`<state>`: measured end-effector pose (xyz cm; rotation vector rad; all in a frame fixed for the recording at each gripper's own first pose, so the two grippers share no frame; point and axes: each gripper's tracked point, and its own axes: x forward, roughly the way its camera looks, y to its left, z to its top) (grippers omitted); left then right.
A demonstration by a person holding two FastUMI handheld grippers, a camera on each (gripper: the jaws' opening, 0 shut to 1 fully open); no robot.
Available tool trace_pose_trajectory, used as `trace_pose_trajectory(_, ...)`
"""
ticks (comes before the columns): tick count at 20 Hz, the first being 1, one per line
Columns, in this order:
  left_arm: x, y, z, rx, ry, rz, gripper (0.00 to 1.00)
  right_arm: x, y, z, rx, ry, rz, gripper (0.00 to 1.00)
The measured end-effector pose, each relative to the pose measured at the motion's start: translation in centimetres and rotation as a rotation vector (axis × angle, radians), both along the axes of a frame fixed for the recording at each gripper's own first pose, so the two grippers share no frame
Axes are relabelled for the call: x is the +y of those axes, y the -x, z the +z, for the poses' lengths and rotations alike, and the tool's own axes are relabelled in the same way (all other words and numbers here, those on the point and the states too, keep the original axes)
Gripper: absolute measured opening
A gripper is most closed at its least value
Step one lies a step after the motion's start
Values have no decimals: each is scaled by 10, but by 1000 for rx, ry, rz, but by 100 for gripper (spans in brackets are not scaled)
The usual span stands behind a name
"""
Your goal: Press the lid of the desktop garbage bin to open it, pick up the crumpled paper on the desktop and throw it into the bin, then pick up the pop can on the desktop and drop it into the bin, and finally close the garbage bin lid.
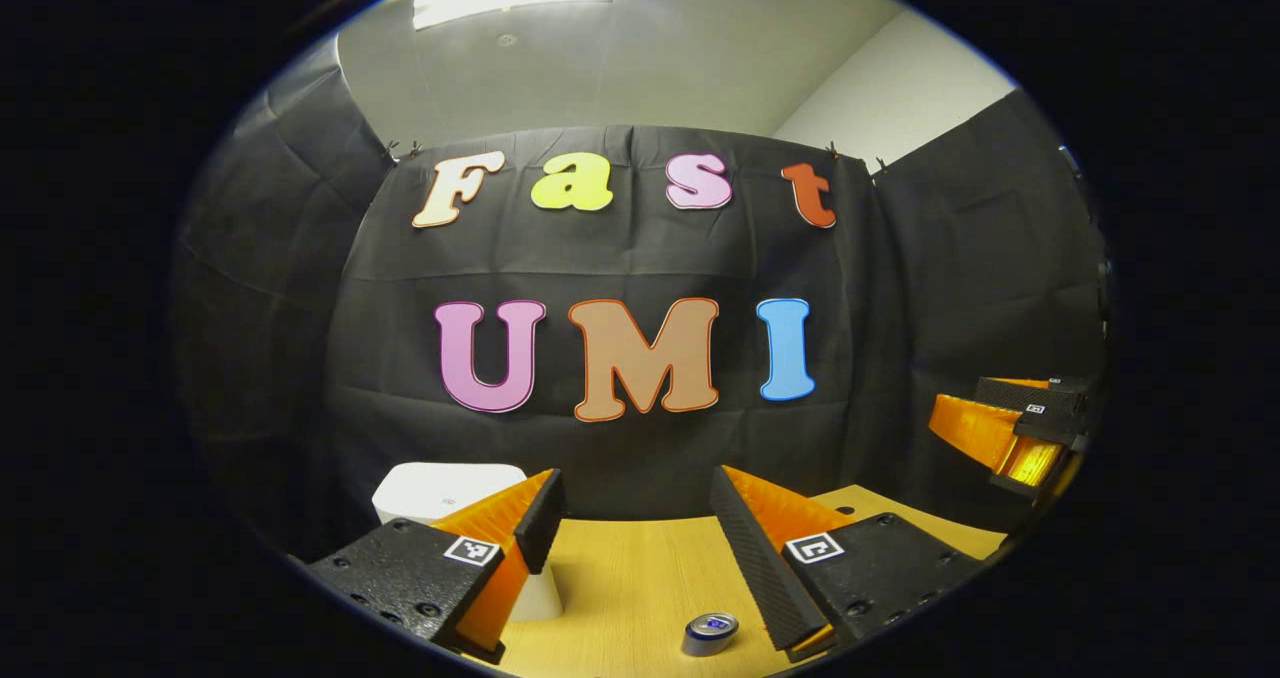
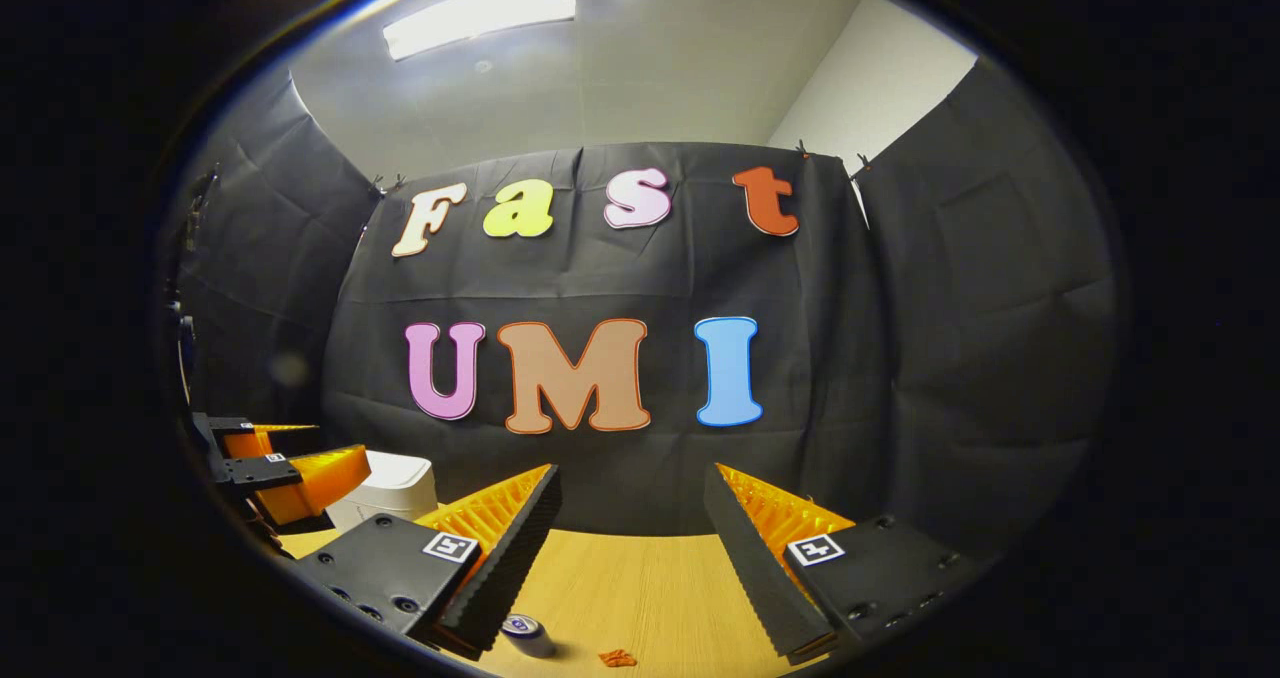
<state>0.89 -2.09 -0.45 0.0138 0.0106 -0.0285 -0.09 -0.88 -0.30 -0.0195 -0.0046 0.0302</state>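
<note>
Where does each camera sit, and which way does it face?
Left gripper view: rides on the left tool, faces the black cloth wall across the light wooden table; its own open fingers show, the right tool farther off.
Right gripper view: rides on the right tool, faces likewise; own open fingers, left tool beside.
Shared: white plastic bin, blue-topped metal can.

Ceiling light panel (image 2: 480,10) glaring overhead; booth dim; sharp focus; strong fisheye bending at edges.
</note>
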Motion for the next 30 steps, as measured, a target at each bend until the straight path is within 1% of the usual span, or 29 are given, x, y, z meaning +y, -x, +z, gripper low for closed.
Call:
trace_pose_trajectory(1,2,-1,-2,6,-4,4,85,0,-1,0,2,-2,0,96)
trace_pose_trajectory(2,5,-2,-2,9,-7,9,78,1,-3,-1,3,-4,0,100)
trace_pose_trajectory(3,7,-3,-4,13,-9,10,75,2,-4,0,5,-6,1,96)
trace_pose_trajectory(4,8,-4,-5,17,-9,10,64,3,-5,-1,5,-6,2,96)
trace_pose_trajectory(5,11,-5,-7,23,-9,13,57,5,-5,-1,6,-2,4,96)
trace_pose_trajectory(7,17,-6,-9,33,-7,23,45,9,-6,-3,8,7,9,96)
trace_pose_trajectory(10,27,-11,-19,70,-9,29,15,14,-7,-5,9,11,10,96)
trace_pose_trajectory(12,37,-12,-22,83,-13,44,0,16,-7,-4,7,9,8,96)
trace_pose_trajectory(13,40,-14,-21,84,-7,40,0,16,-7,-5,9,10,5,96)
trace_pose_trajectory(14,41,-16,-20,83,5,29,0,16,-6,-6,11,12,0,100)
trace_pose_trajectory(15,45,-19,-18,79,10,32,0,16,-6,-7,14,12,-5,100)
trace_pose_trajectory(16,55,-23,-16,72,-1,43,0,16,-6,-9,17,11,-10,96)
trace_pose_trajectory(19,90,-43,-11,64,-62,98,0,15,-2,-10,23,11,-28,96)
trace_pose_trajectory(21,113,-60,-9,57,-54,132,0,13,2,-9,22,17,-42,96)
trace_pose_trajectory(24,141,-87,-18,78,-42,156,0,10,6,-11,29,27,-64,96)
trace_pose_trajectory(27,172,-111,-46,146,-54,195,0,8,11,-13,39,37,-83,96)
trace_pose_trajectory(30,193,-126,-86,259,-44,232,0,8,13,-17,50,41,-95,96)
